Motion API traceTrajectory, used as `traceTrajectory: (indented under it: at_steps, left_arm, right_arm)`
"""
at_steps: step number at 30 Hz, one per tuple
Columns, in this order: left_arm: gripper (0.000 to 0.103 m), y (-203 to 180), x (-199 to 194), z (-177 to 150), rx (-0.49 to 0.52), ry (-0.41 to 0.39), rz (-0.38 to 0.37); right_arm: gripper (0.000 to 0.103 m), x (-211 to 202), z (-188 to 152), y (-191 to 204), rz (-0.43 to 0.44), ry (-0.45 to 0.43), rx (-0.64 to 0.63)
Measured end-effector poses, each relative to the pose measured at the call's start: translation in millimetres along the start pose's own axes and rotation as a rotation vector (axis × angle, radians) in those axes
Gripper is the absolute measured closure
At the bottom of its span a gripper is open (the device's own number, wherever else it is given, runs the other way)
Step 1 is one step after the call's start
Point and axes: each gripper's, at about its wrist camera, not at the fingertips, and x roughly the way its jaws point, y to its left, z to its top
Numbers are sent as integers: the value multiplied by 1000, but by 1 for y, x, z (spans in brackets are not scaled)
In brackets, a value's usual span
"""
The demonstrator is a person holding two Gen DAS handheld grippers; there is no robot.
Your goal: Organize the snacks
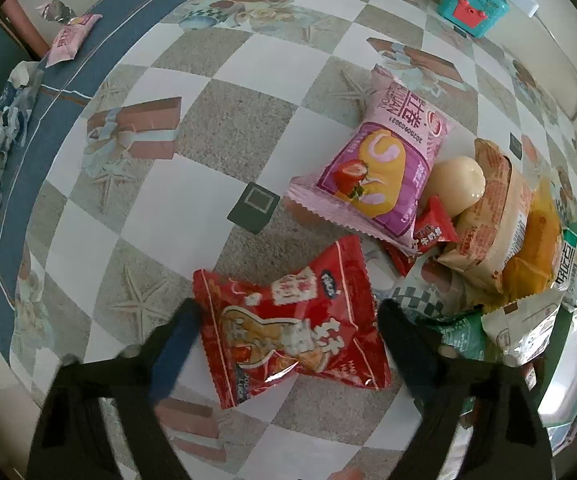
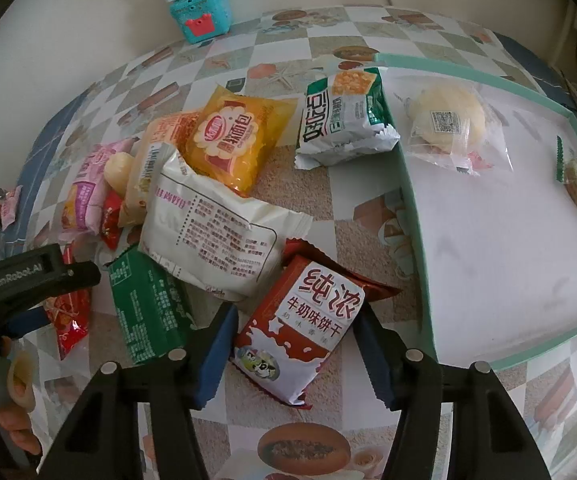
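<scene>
A pile of snack packets lies on the checkered tablecloth. My left gripper point(image 1: 288, 332) is open around a red crinkly snack packet point(image 1: 292, 320), one finger on each side of it; the packet rests on the table. It also shows in the right wrist view point(image 2: 68, 312). My right gripper point(image 2: 294, 344) is open around a red and white milk biscuit packet point(image 2: 296, 332) that lies on the table. A green-rimmed white tray point(image 2: 408, 208) stands to the right and holds a wrapped bun point(image 2: 448, 120) and a small biscuit pack point(image 2: 576, 184).
The pile holds a pink strawberry cake packet point(image 1: 380, 176), a yellow bread packet point(image 2: 232, 140), a white packet point(image 2: 216, 232), green packets point(image 2: 148, 304) point(image 2: 344, 120) and a pale round bun point(image 1: 454, 184). A teal box point(image 2: 202, 12) stands by the wall. A pink packet point(image 1: 70, 38) lies far left.
</scene>
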Motion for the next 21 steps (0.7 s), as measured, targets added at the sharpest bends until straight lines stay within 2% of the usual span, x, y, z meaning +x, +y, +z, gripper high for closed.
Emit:
traceTrajectory:
  at_steps: [2,4,10,21]
  left_arm:
    - [20,-1,-1,0,1,-1,5]
    - [26,0,-2,0,-5,-4,4]
    - [28,7,-5,0,-56,-1,3]
    - [30,12,-15,-4,-76,-28,32]
  right_arm:
    - [42,-1,0,0,2,0,0]
    - [43,-1,-1,0,4,0,1]
    - [45,-4,-2,-3,11,4,8]
    - [48,-6,-4,-1,22,22,2]
